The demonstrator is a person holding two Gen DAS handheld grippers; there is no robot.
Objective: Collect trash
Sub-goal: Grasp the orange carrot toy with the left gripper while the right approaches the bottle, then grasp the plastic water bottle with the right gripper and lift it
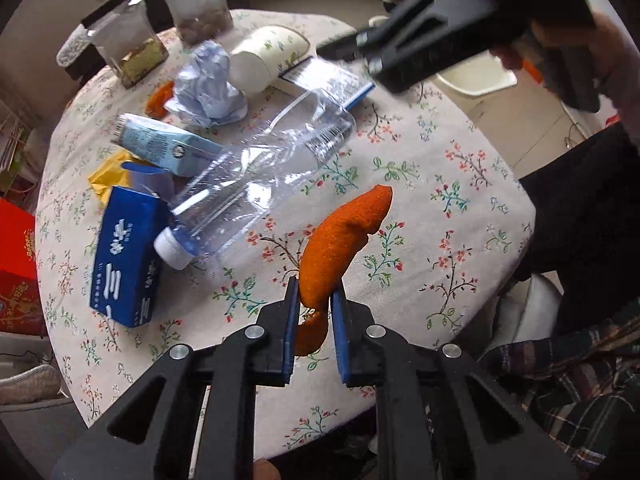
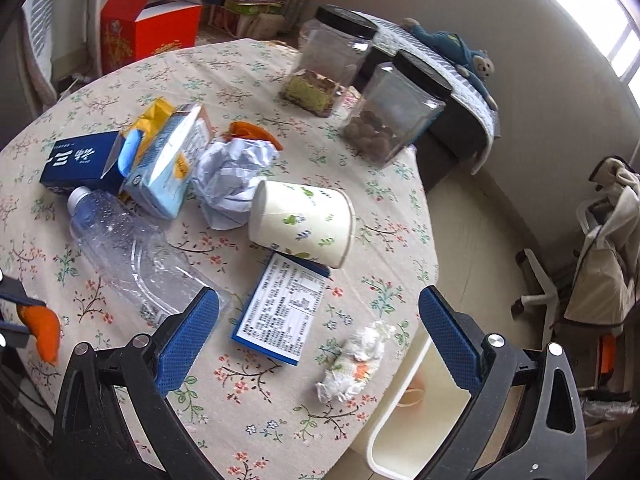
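Note:
My left gripper point(image 1: 314, 294) is shut on an orange peel point(image 1: 340, 236) and holds it above the flowered table point(image 1: 440, 200); the peel also shows in the right wrist view point(image 2: 44, 328). My right gripper point(image 2: 320, 300) is open and empty above a crumpled white wrapper point(image 2: 356, 360) near the table edge. On the table lie a clear plastic bottle point(image 2: 132, 252), a paper cup point(image 2: 304, 220), a blue-edged printed card point(image 2: 284, 308), crumpled paper point(image 2: 232, 176), a light blue carton point(image 2: 168, 168), a dark blue box point(image 2: 80, 160) and another orange peel point(image 2: 252, 130).
A white bin point(image 2: 420, 412) stands on the floor beside the table edge, below my right gripper. Two clear jars with black lids point(image 2: 332, 60) stand at the table's far side. A red box point(image 2: 136, 20) and a chair with a bag point(image 2: 600, 260) stand around.

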